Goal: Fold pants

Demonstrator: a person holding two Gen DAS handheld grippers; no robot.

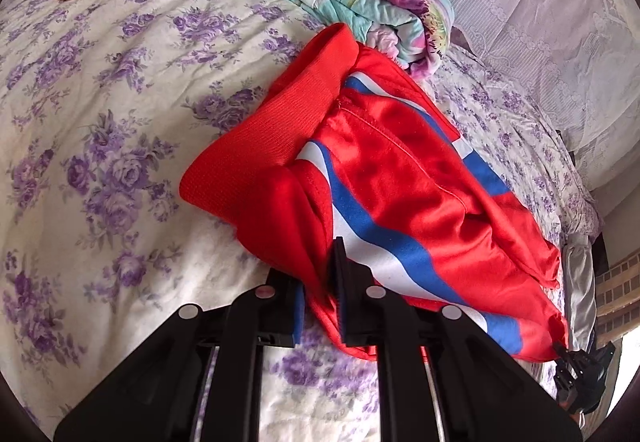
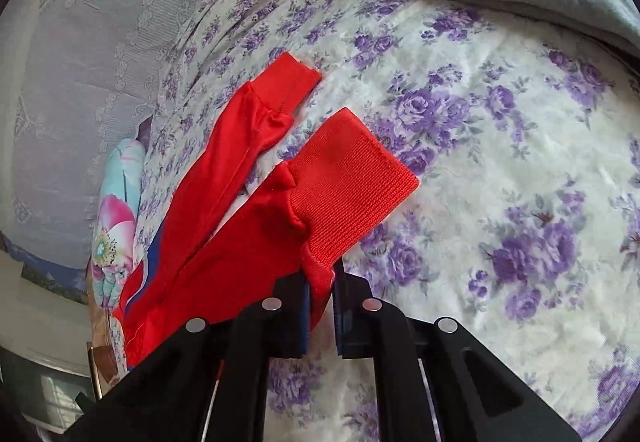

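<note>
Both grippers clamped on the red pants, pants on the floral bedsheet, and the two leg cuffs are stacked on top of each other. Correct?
Not quite: the cuffs aren't stacked. In the right wrist view the near cuff and the far cuff lie apart on the bedsheet, with sheet showing between them. The rest holds: the right gripper and left gripper are each shut on the red pants.

The pants (image 1: 400, 178) hide the sheet beneath them. At five o'clock in the left wrist view, the right gripper (image 1: 582, 378) is too small to read. Both views crop the bed (image 2: 500, 162).
</note>
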